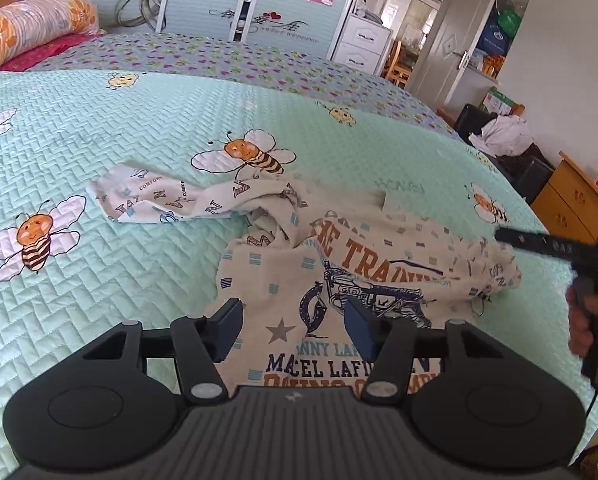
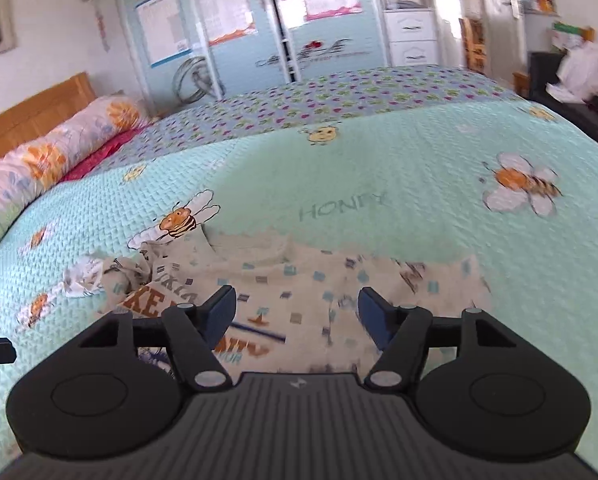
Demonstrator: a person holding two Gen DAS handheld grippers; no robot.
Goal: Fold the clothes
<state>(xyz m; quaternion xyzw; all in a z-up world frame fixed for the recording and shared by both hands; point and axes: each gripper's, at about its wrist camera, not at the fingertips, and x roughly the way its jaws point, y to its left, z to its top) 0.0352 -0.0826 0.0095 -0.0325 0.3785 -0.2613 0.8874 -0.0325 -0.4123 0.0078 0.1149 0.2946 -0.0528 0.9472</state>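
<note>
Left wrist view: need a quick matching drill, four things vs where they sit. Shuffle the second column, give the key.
Things
1. printed shirt
2. rolled floral quilt
3. wooden drawer cabinet
4. left gripper

Places
A. far left, at the head of the bed
B. off the bed, at the right wall
C. crumpled on the green bee bedspread
D. over the shirt's near edge, pads apart

Pairs: 1-C, 2-A, 3-B, 4-D

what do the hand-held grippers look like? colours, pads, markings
Both alike: left hand-held gripper and right hand-held gripper have matte black bodies with ribbed centres, a small pale logo, round side housings, silver pivot pins and dark blue finger pads. No sleeve visible.
</note>
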